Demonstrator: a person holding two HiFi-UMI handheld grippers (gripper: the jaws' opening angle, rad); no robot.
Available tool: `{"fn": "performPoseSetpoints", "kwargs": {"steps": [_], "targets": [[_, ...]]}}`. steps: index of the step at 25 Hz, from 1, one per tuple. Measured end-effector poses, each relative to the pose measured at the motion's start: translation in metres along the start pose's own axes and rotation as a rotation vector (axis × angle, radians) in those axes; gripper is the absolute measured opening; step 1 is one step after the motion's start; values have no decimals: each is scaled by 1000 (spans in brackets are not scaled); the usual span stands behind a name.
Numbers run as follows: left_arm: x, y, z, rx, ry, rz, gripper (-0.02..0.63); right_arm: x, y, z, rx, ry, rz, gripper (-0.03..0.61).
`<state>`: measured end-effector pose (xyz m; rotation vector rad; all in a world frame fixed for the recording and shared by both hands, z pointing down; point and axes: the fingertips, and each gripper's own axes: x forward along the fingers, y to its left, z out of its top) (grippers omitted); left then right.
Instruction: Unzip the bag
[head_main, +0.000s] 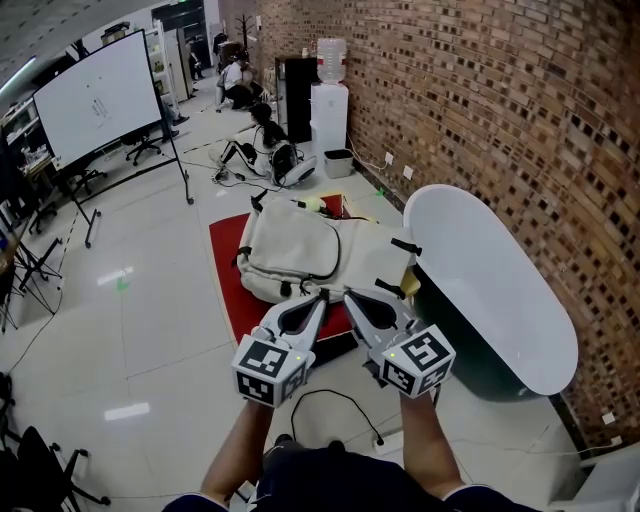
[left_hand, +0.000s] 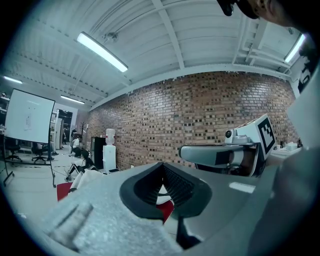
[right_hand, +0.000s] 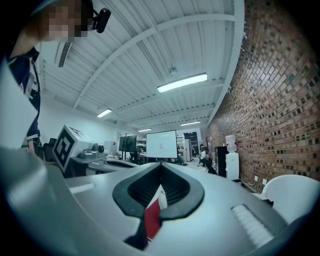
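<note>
While the cream fabric backpack (head_main: 300, 250) lies flat on a red rectangular mat (head_main: 224, 275) on the pale tiled floor (head_main: 150, 320), the left gripper (head_main: 320, 300) and right gripper (head_main: 350, 297) hang side by side at the backpack's near edge, each clenched on nothing. A white oval surface (head_main: 490, 280) stands just right of the backpack.

Head view looks steeply down; all share brick wall (head_main: 480, 100).
</note>
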<state>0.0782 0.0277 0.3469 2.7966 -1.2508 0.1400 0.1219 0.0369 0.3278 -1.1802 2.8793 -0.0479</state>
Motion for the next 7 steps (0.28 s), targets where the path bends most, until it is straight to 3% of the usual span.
{"fn": "performPoseSetpoints", "kwargs": {"steps": [7], "targets": [[4, -1, 1, 3, 1, 2, 2, 0, -6, 1, -3, -1, -2, 6]]}}
